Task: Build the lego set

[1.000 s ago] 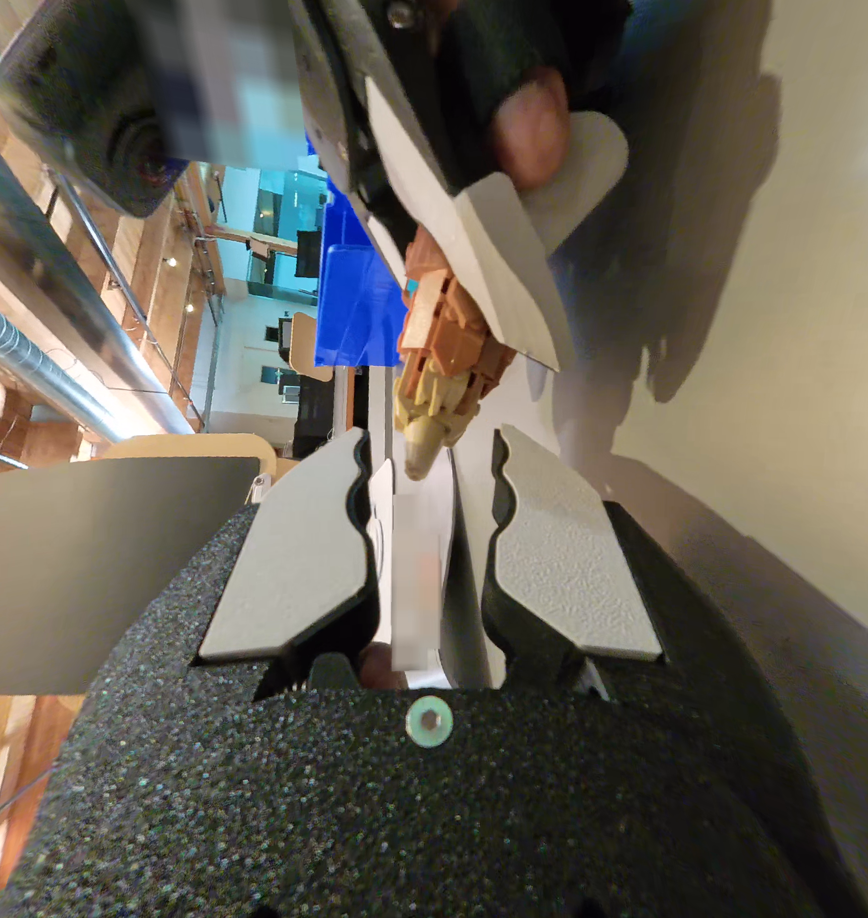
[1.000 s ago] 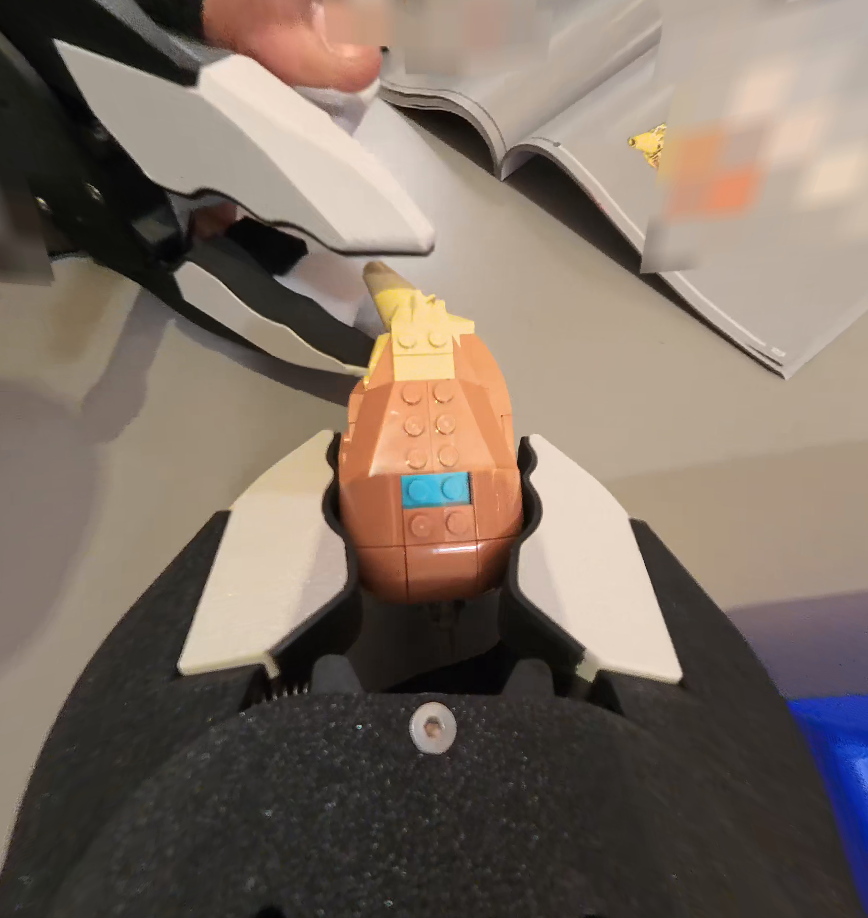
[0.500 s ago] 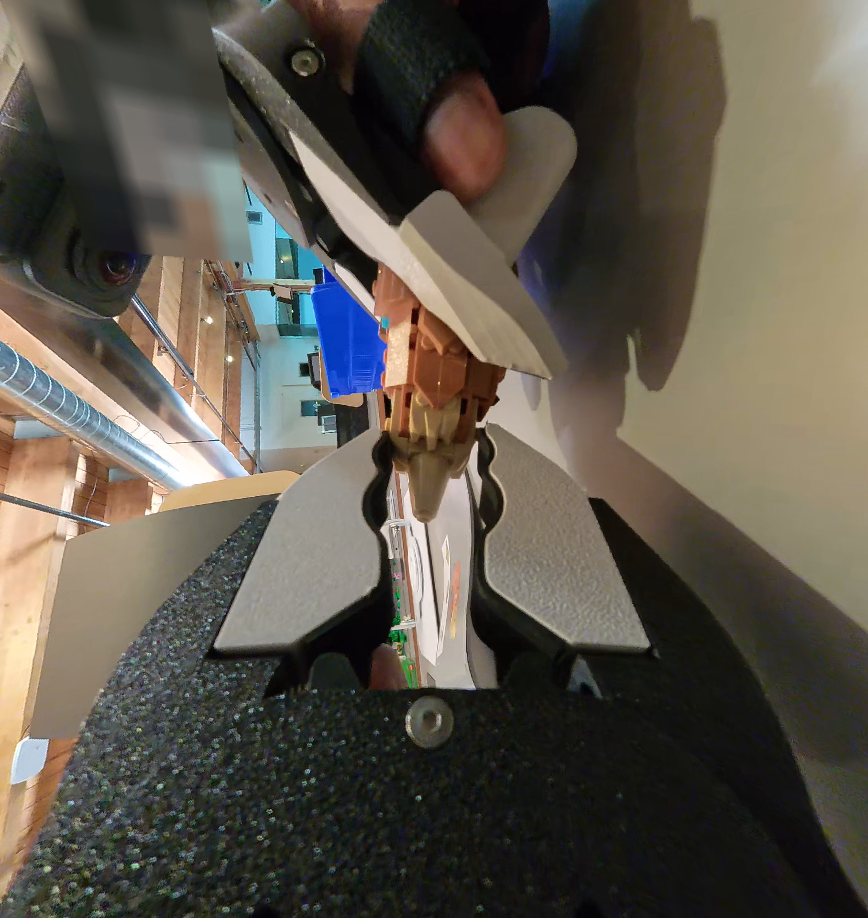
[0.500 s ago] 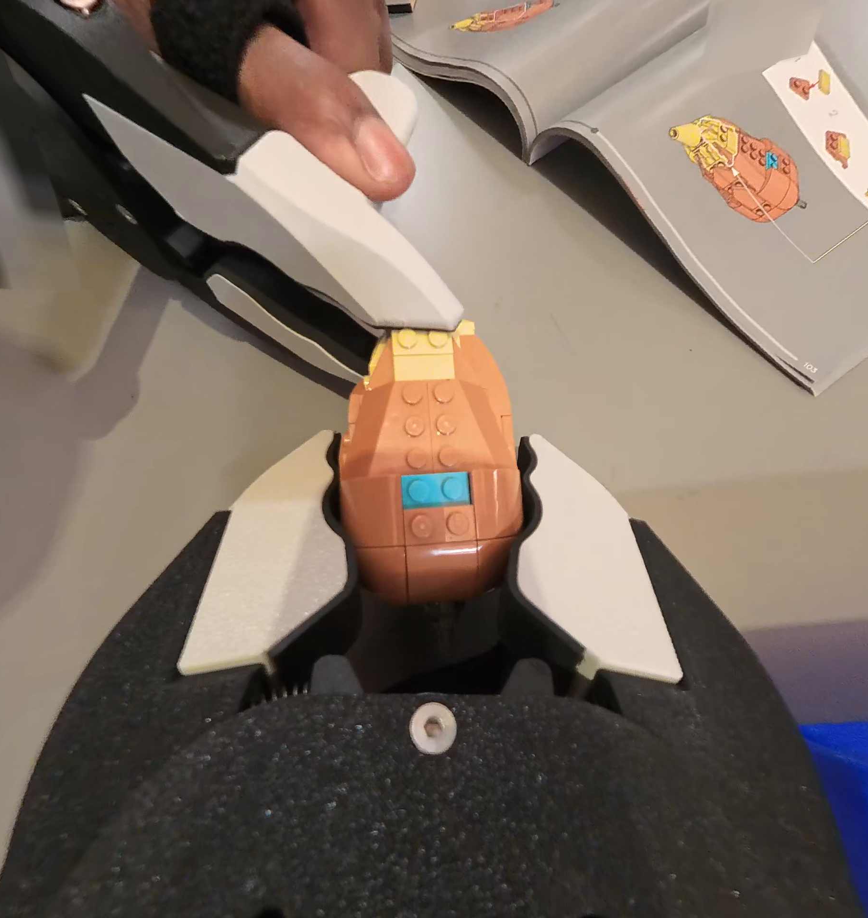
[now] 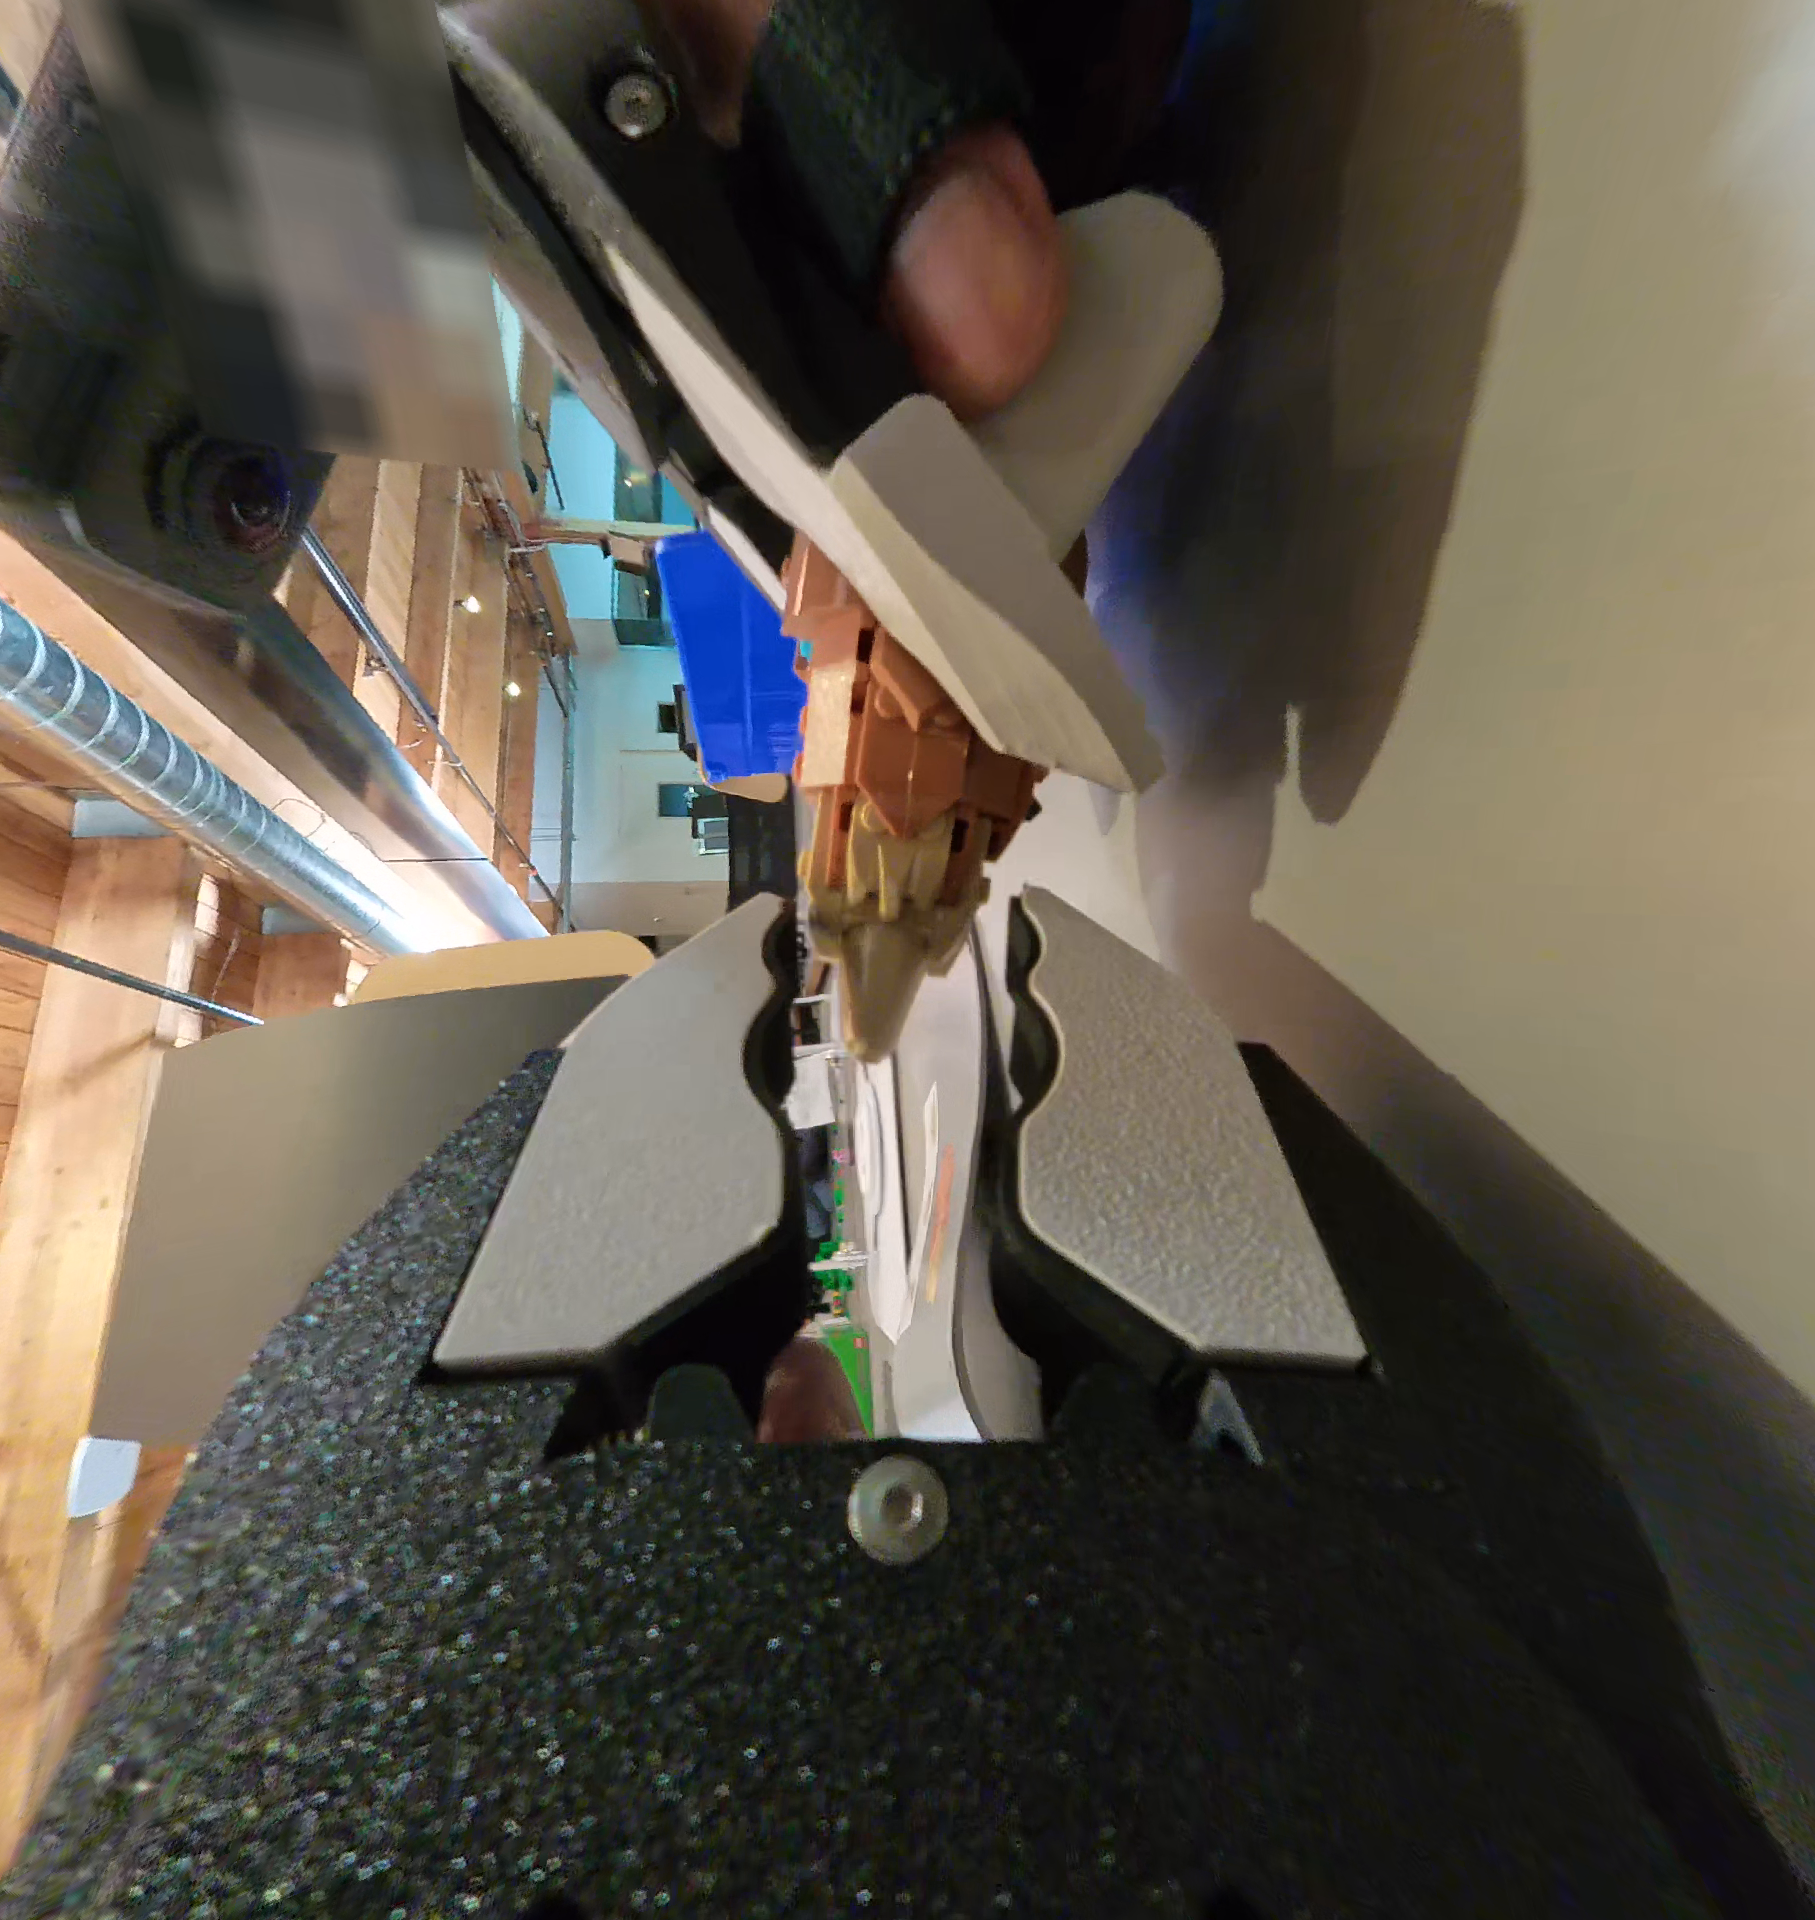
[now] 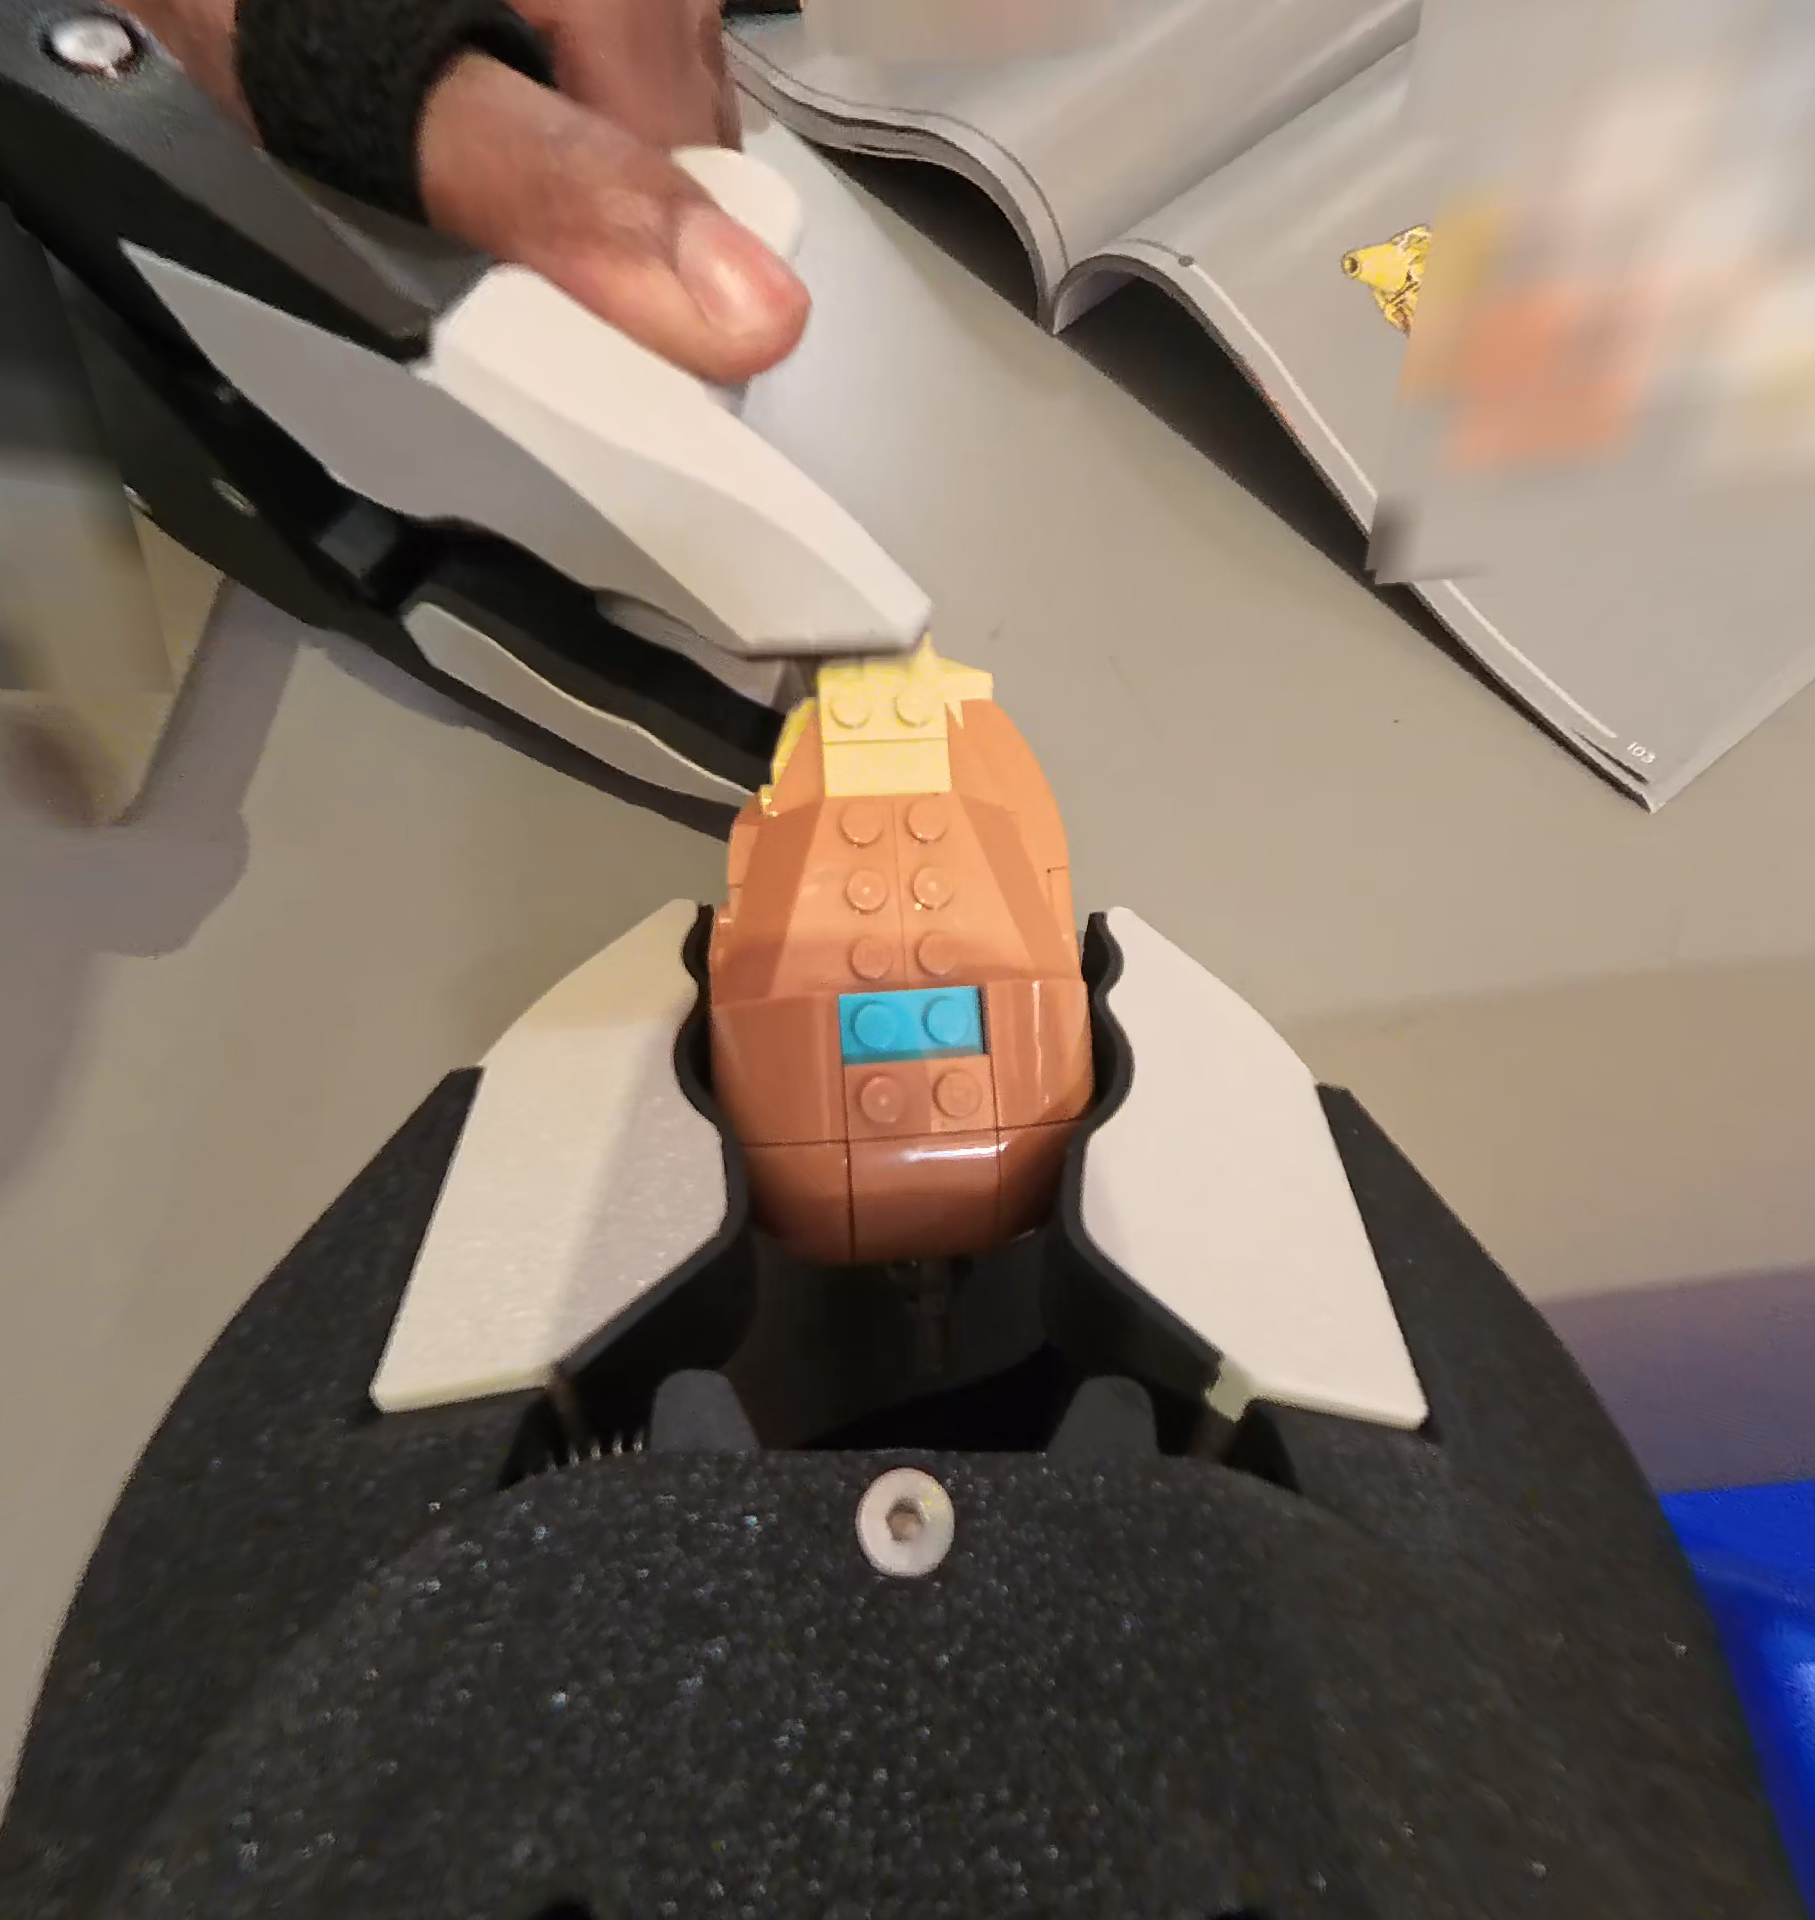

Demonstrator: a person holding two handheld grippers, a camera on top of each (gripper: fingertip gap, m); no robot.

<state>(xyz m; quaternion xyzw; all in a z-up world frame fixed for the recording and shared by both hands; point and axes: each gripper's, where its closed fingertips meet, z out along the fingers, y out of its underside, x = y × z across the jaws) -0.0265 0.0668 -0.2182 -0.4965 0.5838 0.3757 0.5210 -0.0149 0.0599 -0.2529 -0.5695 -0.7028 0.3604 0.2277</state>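
A brown lego model (image 6: 892, 1039) with a blue plate and a pale yellow front end sits between the fingers of my right gripper (image 6: 892, 925), which is shut on it above the grey table (image 6: 1298, 831). My left gripper (image 6: 846, 707) comes in from the upper left, with one finger above the yellow end and one below it. In the left wrist view the model (image 5: 903, 748) points at the camera. Its tan pointed tip lies between the open fingers of my left gripper (image 5: 898, 935), with a small gap on each side. The right gripper's finger (image 5: 986, 623) covers the model's top.
An open instruction booklet (image 6: 1298, 312) lies on the table at the back right. A blue bin (image 6: 1776, 1621) is at the lower right and also shows in the left wrist view (image 5: 726, 665). A person's thumb (image 6: 674, 249) rests on the left gripper. My two grippers' fingertips are within a few centimetres of each other.
The left gripper has closed in on the model's front end. The tan tip, clear of the fingers a second ago, now lies between them. The right gripper still holds the model.
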